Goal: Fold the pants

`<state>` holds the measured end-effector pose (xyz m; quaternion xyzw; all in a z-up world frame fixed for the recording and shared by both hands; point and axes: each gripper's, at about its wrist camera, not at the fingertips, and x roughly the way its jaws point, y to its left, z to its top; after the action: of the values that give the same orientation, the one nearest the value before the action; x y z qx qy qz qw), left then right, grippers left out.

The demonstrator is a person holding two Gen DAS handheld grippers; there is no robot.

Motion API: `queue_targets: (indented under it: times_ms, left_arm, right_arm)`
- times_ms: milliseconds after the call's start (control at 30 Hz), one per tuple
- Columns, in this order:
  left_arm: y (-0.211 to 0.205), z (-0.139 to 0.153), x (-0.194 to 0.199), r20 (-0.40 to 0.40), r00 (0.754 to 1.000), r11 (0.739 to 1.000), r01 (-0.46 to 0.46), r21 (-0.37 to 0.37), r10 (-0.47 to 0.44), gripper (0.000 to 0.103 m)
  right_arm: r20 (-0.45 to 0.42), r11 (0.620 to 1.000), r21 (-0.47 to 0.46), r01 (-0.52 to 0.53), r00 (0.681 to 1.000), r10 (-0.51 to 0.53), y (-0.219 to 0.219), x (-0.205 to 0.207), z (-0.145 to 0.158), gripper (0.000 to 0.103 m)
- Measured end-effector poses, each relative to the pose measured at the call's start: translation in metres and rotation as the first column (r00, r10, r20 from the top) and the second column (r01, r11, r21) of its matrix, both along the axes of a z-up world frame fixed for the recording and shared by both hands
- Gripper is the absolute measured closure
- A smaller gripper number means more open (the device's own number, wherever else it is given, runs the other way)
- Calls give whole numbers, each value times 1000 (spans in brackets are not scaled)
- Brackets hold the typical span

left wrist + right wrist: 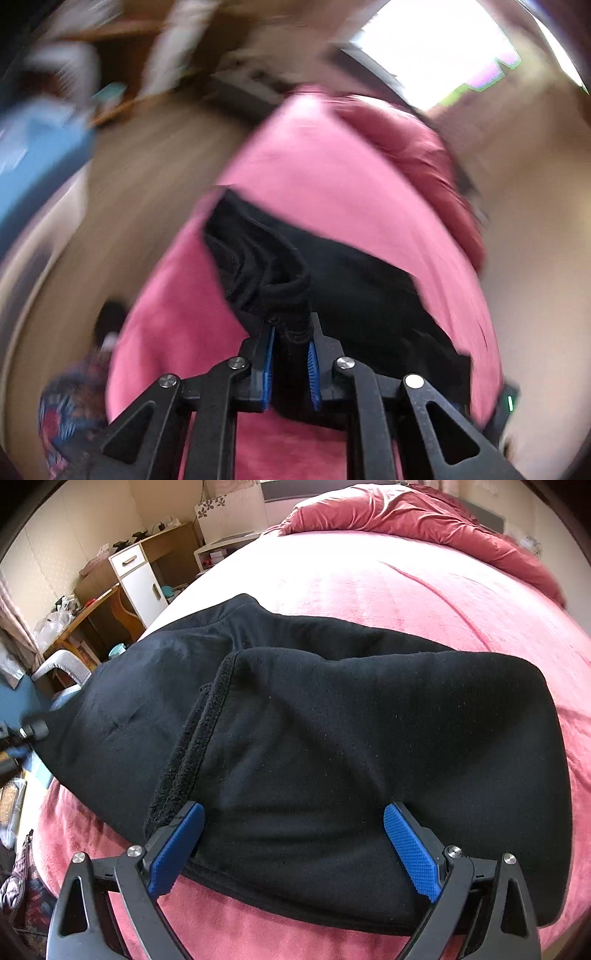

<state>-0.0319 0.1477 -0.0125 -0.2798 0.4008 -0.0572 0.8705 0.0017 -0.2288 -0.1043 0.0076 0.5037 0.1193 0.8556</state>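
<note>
The black pants (295, 738) lie on a big bed with a pink blanket (406, 598). They are spread across the near part of the bed, and one layer is folded over another. A thick fuzzy edge runs down the left side of the top layer.

The right tongs (291, 849) are wide apart. Their two blue pads (413, 853) stand over the near edge of the pants, one on each side of a flat stretch of cloth. They are not squeezing it. It is hard to tell if the tips touch the cloth or hang just above it.

The left tongs (291, 358) are narrow and pinch a bunch of the black pants (332, 277) between their blue pads (266, 369). The cloth rises in a wrinkled lump right at the tips. Everything else in this view is smeared and blurry, so the room is hard to make out. There is a blue shape (33, 166) at the left and a bright window (436, 48) at the top, but nothing sharp.

In the right view, a rumpled red cover (424, 520) sits at the far end of the bed. A white and brown cabinet (140, 579) and a cluttered desk (81, 620) stand at the left, cut off by the round edge of the picture. At the far left edge of the pants a small dark part (35, 731) pokes in; what it is cannot be told.
</note>
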Motion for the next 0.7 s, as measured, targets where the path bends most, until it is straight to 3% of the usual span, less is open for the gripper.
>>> queue_targets:
  times_ms: [133,233,300,467,600,700]
  left_arm:
    - [-53,21,2,100,971,975,210,66,-216,88]
    - [-84,24,2,123,936,942,317,110,-329,88]
    - [-99,23,3,127,913,920,375,118,-388,88]
    - [-119,25,1,128,868,875,462,141,-479,88]
    - [-126,27,0,121,848,853,496,164,-516,88]
    - [-130,28,-2,120,836,840,513,176,-535,88]
  right_arm:
    - [-8,998,64,7,1000,-6,-10,1,13,7]
    - [-23,977,212,-18,999,24,-20,1,25,11]
    - [-32,947,317,-57,997,70,-21,4,33,11]
    - [-64,795,589,-144,972,224,-10,29,48,11]
    - [-55,712,671,-206,944,326,19,55,60,8]
    - [-46,703,663,-259,923,383,46,67,68,8]
